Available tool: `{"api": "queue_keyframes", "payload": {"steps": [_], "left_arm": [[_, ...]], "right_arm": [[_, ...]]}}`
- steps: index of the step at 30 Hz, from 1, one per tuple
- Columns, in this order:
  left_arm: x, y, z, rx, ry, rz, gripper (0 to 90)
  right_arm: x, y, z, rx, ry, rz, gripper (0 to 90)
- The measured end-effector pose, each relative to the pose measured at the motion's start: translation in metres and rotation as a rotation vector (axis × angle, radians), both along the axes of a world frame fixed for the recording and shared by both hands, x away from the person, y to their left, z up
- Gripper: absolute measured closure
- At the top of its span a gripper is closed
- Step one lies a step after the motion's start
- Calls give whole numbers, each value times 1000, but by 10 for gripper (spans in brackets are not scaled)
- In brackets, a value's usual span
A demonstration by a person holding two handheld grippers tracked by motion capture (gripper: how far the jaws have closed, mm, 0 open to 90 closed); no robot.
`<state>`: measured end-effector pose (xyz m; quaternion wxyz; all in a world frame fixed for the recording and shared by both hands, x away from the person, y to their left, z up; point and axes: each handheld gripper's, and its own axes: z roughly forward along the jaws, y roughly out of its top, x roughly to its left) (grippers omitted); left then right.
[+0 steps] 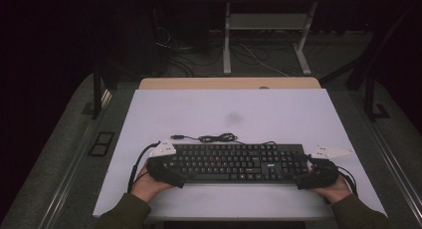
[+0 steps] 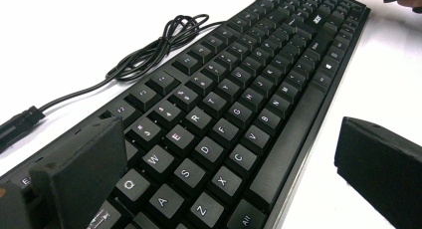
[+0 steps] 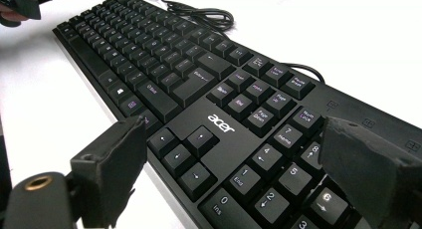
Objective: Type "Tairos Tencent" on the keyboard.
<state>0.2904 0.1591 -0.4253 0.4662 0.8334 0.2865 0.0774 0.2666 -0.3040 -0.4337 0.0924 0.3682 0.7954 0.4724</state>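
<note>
Item: keyboard (image 1: 234, 162), black, full-size with number pad, white legends on the keys, "acer" printed above the arrow keys. We find it lying flat on the white table (image 1: 229, 114), near the table's front edge, long side parallel to that edge.

Cable (image 1: 214, 138): black, thin, loosely coiled on the table just behind the keyboard, with a plug end lying toward the keyboard's left rear.

Left gripper (image 1: 164, 170): at the keyboard's left end. In the left gripper view we see its jaws spread wide, one over the keyboard's rear left corner, the other on the table in front of the keyboard; nothing is clamped between them.

Right gripper (image 1: 316, 176): at the keyboard's right end. In the right gripper view its jaws stand wide apart, one before the front edge near the arrow keys, the other over the number pad; we cannot tell whether it touches the keys.

Hands (image 1: 147, 186): one behind each gripper, green sleeves at the table's front edge.
</note>
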Motion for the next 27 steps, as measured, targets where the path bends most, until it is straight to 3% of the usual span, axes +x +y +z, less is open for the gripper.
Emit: {"api": "queue_keyframes", "payload": {"steps": [18, 27], "left_arm": [[2, -1, 2, -18, -1, -4, 0], [4, 1, 2, -21, -5, -9, 0]], "right_arm": [[5, 1, 2, 30, 0, 22, 113], [8, 9, 7, 22, -4, 35, 114]]}}
